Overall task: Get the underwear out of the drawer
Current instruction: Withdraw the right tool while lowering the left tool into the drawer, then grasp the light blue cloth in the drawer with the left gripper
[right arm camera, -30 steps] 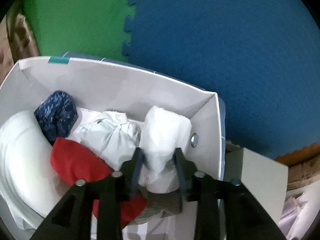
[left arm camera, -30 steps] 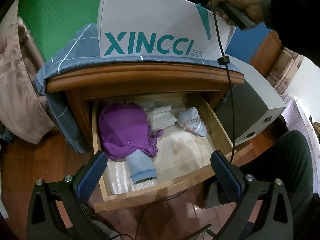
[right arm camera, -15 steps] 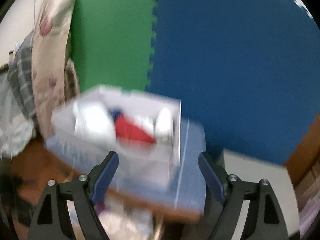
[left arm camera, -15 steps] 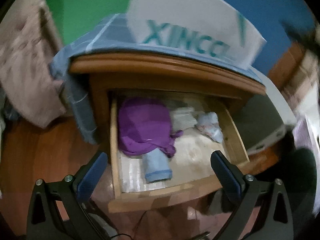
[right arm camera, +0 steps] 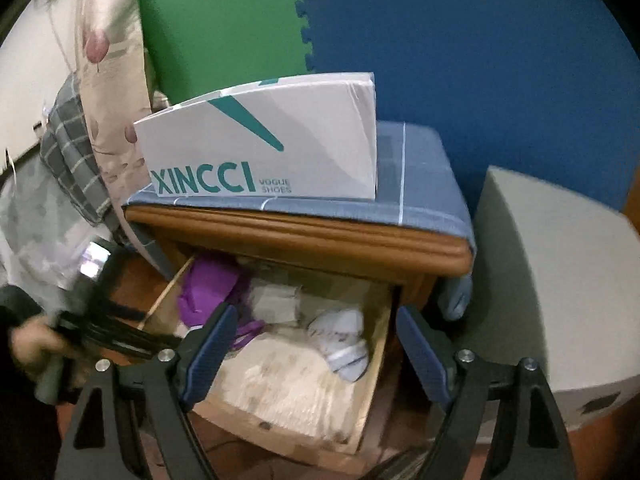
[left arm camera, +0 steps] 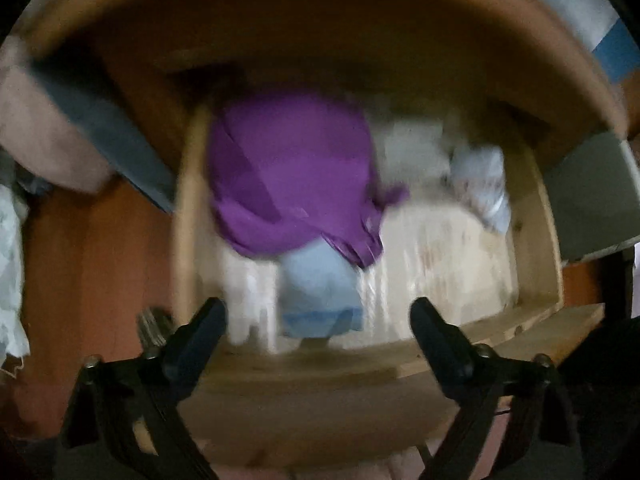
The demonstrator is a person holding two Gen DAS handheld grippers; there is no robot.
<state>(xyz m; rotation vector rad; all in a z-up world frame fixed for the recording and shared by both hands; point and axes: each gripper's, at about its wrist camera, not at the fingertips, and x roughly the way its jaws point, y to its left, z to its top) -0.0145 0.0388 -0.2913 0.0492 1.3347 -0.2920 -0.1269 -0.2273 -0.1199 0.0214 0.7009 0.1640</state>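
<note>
The left gripper (left arm camera: 316, 320), jaws just narrowing but still apart and empty, hangs just above the light blue roll (left arm camera: 320, 292) in the drawer (left arm camera: 536, 312). The purple garment (left arm camera: 292, 176) overlaps that roll and may get pinched too.

The right gripper (right arm camera: 312, 336), apart and empty, alone shows the XINCCI shoebox (right arm camera: 276, 148) sharply.

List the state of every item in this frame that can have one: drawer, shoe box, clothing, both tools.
drawer: pulled open
purple garment: crumpled in the drawer's back left
light blue folded piece: lying in the drawer, partly under the purple garment
pale patterned piece: bunched at the drawer's right side
shoe box: standing on the cloth-covered cabinet top
left tool: open, empty, jaws just been closing
right tool: open, empty
</note>
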